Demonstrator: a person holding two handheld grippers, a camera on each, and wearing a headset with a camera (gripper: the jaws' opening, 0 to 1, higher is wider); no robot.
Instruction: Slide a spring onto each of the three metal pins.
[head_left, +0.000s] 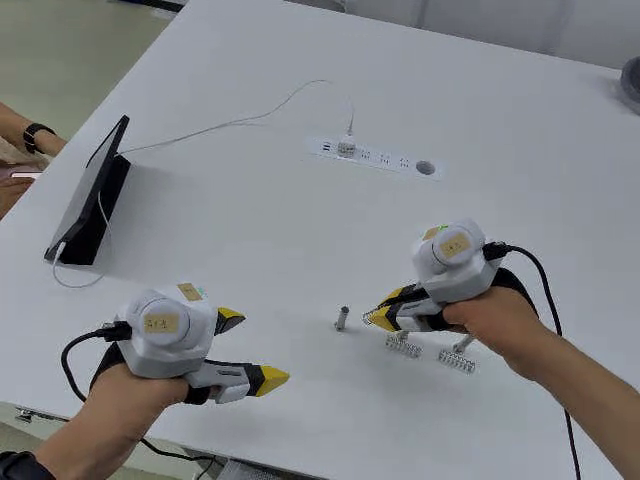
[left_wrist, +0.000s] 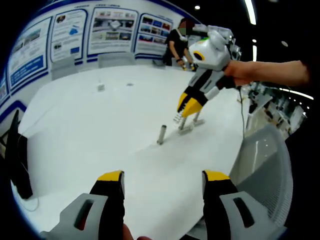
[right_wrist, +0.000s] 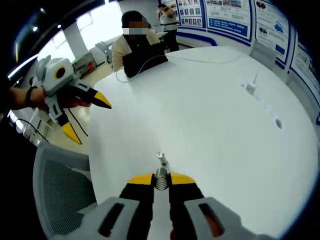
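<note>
Right gripper view shows us the coiled spring (right_wrist: 160, 175) pinched in the right gripper (right_wrist: 161, 181), near the pin (right_wrist: 161, 159); left gripper (left_wrist: 163, 176) gapes empty.

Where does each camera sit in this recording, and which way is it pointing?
Head view: on the person's head, looking down at the table; both arms show, holding the left gripper and right gripper.
Left gripper view: on the left gripper, facing the right gripper across the table; own open jaws at bottom.
Right gripper view: on the right gripper, facing the left gripper; own jaws shut on a spring.
Shared: both gripper views show the bare pin.
</note>
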